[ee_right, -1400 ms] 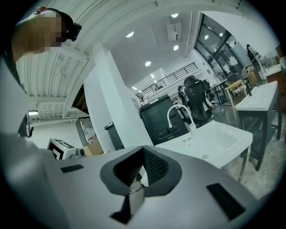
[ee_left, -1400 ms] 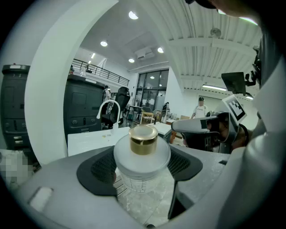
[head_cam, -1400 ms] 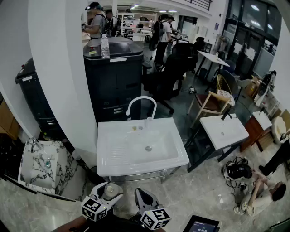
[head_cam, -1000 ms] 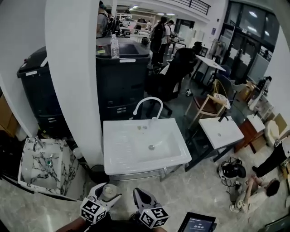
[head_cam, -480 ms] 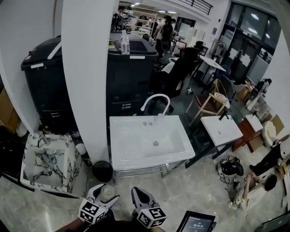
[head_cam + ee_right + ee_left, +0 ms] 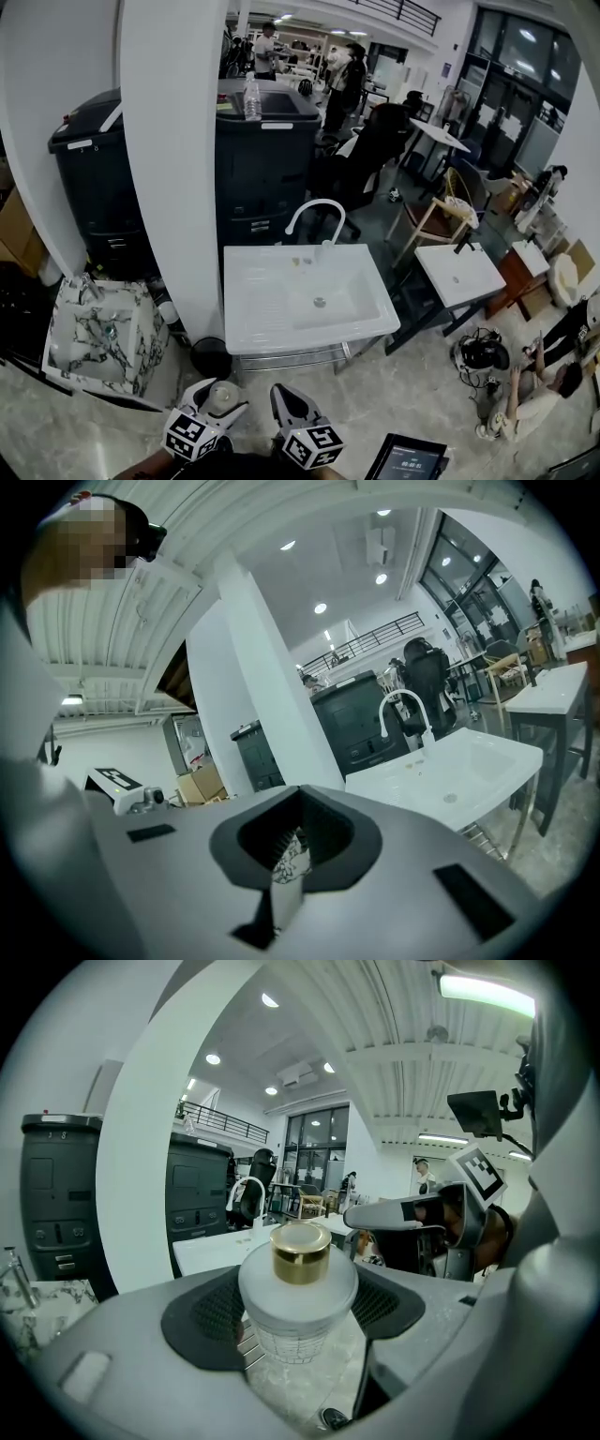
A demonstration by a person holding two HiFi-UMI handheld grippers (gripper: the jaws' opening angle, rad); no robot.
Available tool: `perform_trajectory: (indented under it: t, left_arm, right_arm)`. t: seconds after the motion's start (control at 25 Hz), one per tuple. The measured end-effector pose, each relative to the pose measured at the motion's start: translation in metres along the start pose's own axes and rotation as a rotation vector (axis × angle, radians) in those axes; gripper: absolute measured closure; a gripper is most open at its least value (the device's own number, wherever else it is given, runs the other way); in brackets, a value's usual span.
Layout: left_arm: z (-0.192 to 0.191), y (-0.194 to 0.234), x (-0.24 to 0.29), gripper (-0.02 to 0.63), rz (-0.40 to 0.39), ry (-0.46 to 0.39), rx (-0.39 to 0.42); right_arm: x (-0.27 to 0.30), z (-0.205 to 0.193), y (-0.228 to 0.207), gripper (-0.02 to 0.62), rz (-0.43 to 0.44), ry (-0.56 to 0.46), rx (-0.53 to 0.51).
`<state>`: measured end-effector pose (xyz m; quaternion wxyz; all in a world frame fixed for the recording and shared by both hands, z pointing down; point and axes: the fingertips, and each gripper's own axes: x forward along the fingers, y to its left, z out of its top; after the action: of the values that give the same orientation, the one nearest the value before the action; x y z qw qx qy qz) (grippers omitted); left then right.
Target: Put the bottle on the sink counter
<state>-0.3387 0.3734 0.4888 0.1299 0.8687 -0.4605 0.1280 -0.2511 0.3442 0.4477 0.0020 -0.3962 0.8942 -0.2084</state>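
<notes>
Gripped gold-capped frosted glass bottle (image 6: 298, 1299) in left gripper (image 6: 216, 401) jaws, short of white sink (image 6: 270, 302); held right gripper (image 6: 295, 841) jaws closed, empty.

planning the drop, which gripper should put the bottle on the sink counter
Left. The left gripper holds the bottle between its jaws, with the sink straight ahead; the right gripper is shut and empty.

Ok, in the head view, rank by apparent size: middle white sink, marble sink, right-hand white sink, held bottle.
1. middle white sink, clearly largest
2. marble sink
3. right-hand white sink; it sits farther off, so its true size is unsure
4. bottle, smallest though nearest the camera
</notes>
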Motion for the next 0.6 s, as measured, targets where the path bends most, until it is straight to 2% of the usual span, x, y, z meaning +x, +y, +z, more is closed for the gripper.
perform_trajectory:
  t: [0.32, 0.6]
  left_arm:
    - [0.014, -0.031, 0.037, 0.268, 0.041, 0.012, 0.009]
    - [0.026, -0.069, 0.089, 0.268, 0.048, -0.001, 0.008]
  right_arm:
    - [-0.025, 0.017, -0.048, 0.6, 0.022, -0.024, 0.009]
    - [-0.059, 0.031, -0.109, 0.6, -0.004, -0.046, 0.03]
